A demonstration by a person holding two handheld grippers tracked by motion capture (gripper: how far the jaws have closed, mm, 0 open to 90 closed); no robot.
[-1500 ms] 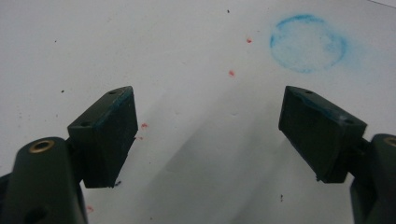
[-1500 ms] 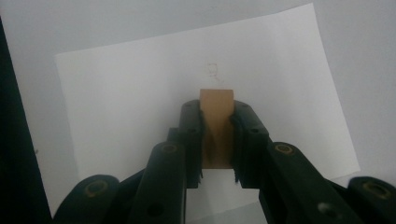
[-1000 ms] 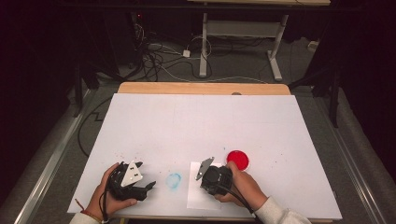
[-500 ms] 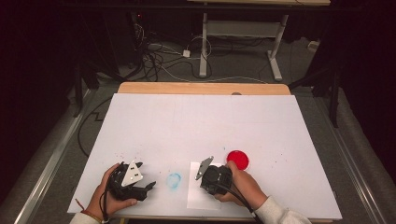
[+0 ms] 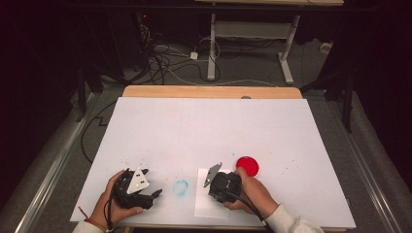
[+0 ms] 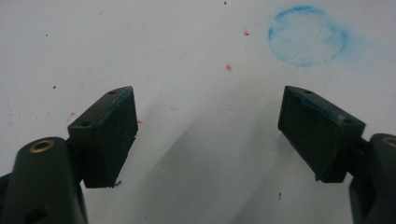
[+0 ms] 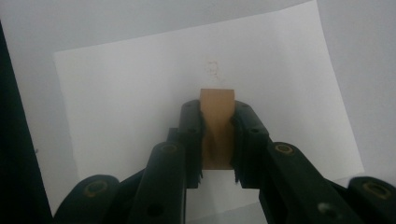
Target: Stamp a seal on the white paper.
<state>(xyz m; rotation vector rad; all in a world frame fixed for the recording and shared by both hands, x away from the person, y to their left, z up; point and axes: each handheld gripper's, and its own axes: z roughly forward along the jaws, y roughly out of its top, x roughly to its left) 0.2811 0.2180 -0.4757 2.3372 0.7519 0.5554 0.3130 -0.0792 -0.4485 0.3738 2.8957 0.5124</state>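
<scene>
My right gripper [image 7: 217, 111] is shut on a small tan wooden block [image 7: 216, 100], which stands upright between the jaws and points down at a white paper sheet [image 7: 130, 93]. A faint reddish mark [image 7: 214, 68] lies on the paper just beyond the block. In the high view the right gripper [image 5: 219, 187] hovers over the paper sheet [image 5: 204, 206] near the table's front edge. A red disc [image 5: 247, 166] lies right beside it. My left gripper [image 6: 205, 100] is open with nothing between its jaws, low over the white table. A blue ring stain [image 6: 308, 35] lies ahead of it.
The white table top [image 5: 209, 126] stretches far beyond both hands, with a wooden strip [image 5: 209, 91] at its far edge. The left gripper [image 5: 155, 194] rests at the front left, the blue ring stain [image 5: 180, 187] between the two hands. Small red specks [image 6: 228, 67] dot the surface.
</scene>
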